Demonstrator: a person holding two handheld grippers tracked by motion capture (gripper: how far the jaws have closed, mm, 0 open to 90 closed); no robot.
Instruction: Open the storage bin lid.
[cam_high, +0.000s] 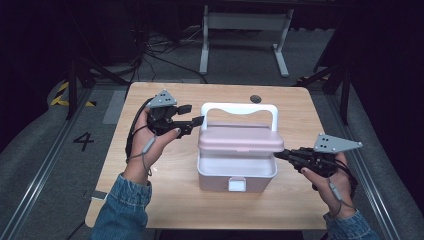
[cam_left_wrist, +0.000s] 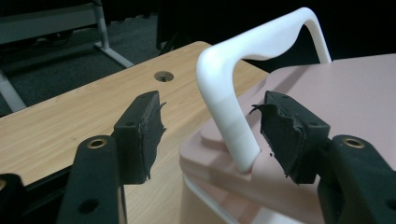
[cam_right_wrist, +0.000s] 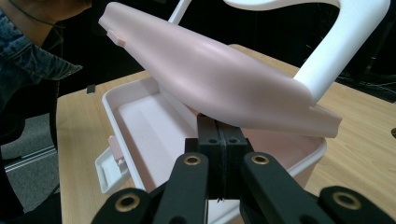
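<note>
the pale pink plastic box with a white arched carry handle (cam_high: 239, 109) sits mid-surface, its pink lid (cam_high: 241, 140) propped partly up over the white-rimmed tub (cam_high: 237, 172). the right tongs (cam_high: 281, 154) are pressed fully together, tips tucked under the lid's edge, seemingly to wedge it up. the left tongs (cam_left_wrist: 208, 128) stand apart, straddling the handle's post without pressing it, likely ready to steady it. the tub's inside is largely hidden by the lid; the wooden surface (cam_high: 165, 180) runs out of frame.

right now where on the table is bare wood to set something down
Free: the strip between the box and the table's near edge, and the far right corner past the handle. Crowded: both box ends, where the left gripper and right gripper sit.
</note>
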